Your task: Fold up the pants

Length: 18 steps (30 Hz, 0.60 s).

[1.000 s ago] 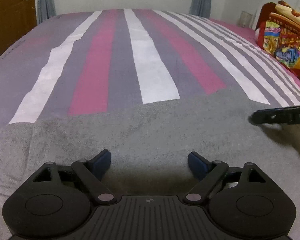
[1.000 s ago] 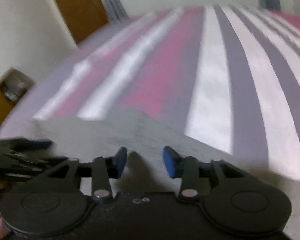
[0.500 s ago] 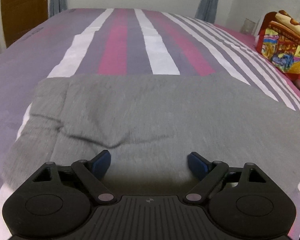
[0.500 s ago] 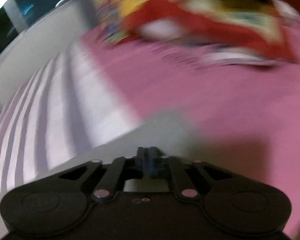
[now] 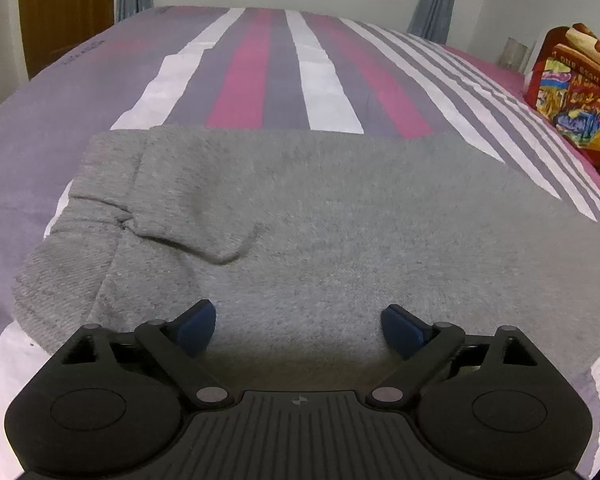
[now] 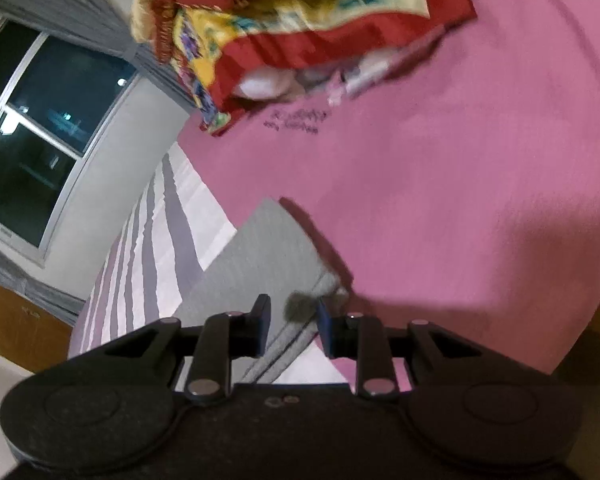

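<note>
On the striped bed [image 5: 260, 68], the grey pants [image 5: 340, 220] are lying flat, with 1 end doubled over at the left. The left gripper [image 5: 298, 322] is hovering low over them, jaws spread wide and gripping nothing. The right gripper [image 6: 292, 326] is straddling a pants edge [image 6: 296, 322], jaws partly spread, beside a colourful blanket [image 6: 300, 20].

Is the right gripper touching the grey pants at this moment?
Cannot tell. In the right wrist view the right gripper has its fingers open astride the grey pants edge, but neither contact nor gap shows plainly.
</note>
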Tool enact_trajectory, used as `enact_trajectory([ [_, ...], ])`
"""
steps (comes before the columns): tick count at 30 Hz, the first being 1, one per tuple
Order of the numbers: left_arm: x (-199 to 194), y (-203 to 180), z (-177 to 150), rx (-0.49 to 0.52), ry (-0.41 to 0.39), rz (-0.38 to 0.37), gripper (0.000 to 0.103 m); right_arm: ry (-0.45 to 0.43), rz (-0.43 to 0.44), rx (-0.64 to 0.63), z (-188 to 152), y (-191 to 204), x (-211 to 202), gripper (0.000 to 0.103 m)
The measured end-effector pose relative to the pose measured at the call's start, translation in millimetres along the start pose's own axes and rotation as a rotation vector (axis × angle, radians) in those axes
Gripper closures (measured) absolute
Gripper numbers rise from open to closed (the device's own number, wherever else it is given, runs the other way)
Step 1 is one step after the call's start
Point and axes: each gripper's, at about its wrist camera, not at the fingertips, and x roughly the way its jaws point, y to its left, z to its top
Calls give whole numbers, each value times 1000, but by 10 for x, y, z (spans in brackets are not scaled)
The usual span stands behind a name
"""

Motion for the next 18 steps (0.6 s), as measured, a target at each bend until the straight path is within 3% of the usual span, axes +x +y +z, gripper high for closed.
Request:
enact_trajectory([
  [2, -2, -8, -7, 2, -1, 2, 11, 1, -5, 29, 21, -23, 56, 81],
  [3, -3, -9, -10, 2, -2, 2, 11, -14, -1, 24, 30, -6, 40, 92],
  [4, -7, -10, -17, 2, -4, 2, 11, -33, 14, 5, 25, 14, 5, 95],
  [6, -10, -9, -28, 4, -7, 0, 11, -70, 63, -29, 18, 85, -79, 96],
  [8, -16, -7, -32, 7, -11, -2, 11, -75, 43, -64, -7, 95, -88, 96],
  [10, -107, -1, -20, 6, -41, 12, 11, -22, -31, -45, -13, 14, 3, 93],
  [14, -656, 200, -202, -73, -250, 36, 11, -45, 11, -105, -94, 54, -136, 79],
  [18, -971, 553, -462, -166, -299, 108, 13, -32, 8, -205, -206, 201, -176, 74],
])
